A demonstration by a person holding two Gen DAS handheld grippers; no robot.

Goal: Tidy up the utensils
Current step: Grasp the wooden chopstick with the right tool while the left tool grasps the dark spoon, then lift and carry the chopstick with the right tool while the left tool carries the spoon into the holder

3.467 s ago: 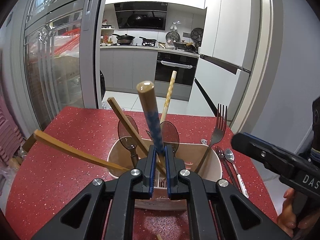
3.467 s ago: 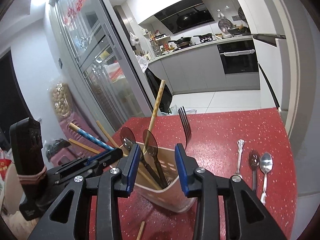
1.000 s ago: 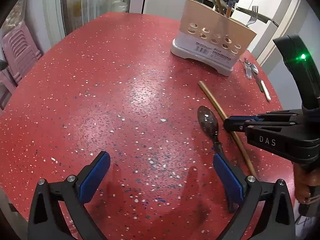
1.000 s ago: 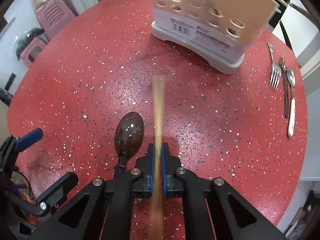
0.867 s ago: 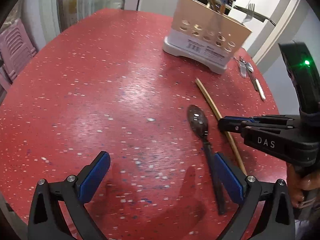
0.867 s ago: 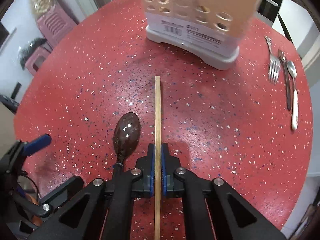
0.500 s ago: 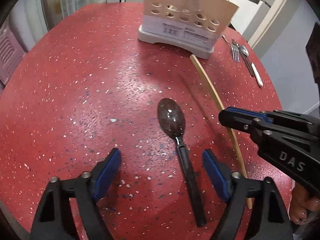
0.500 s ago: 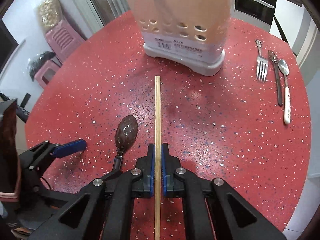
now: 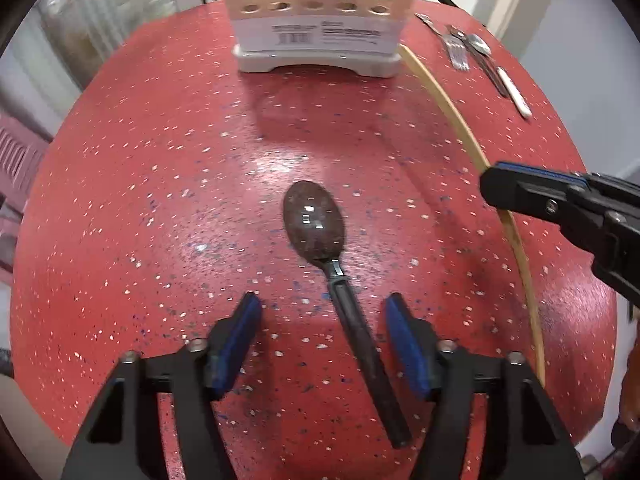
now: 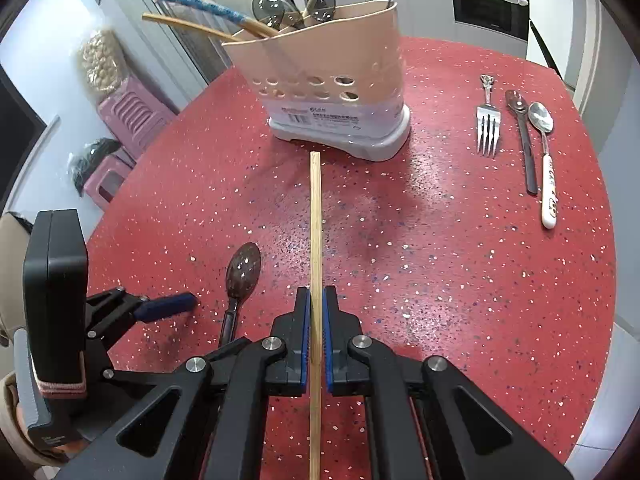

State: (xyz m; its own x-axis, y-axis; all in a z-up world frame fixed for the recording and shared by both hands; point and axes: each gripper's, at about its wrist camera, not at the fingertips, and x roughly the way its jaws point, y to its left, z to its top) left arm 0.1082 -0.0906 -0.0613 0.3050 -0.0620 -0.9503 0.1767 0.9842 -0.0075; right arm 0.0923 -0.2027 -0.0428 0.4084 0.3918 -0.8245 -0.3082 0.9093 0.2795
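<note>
Clamping a single wooden chopstick (image 10: 315, 216) between its blue pads, the right gripper (image 10: 315, 320) has its jaws pressed tight on the stick, whose far tip points toward the base of the beige utensil holder (image 10: 332, 80) standing on the red speckled table (image 10: 440, 260). Just to its left, the left gripper (image 9: 324, 332) points steeply down over a dark spoon (image 9: 320, 228) lying flat on the table; its jaws are closing, with the spoon's black handle between them, nearer the right pad, and neither pad touching it. The spoon's bowl faces the holder, which already carries several chopsticks, two dark spoons and a fork handle sticking out of the top. Off to the right side of the table, well apart from both grippers, a fork (image 10: 488, 124), a second dark spoon (image 10: 522, 136) and a white-handled spoon (image 10: 546, 160) lie side by side.
</note>
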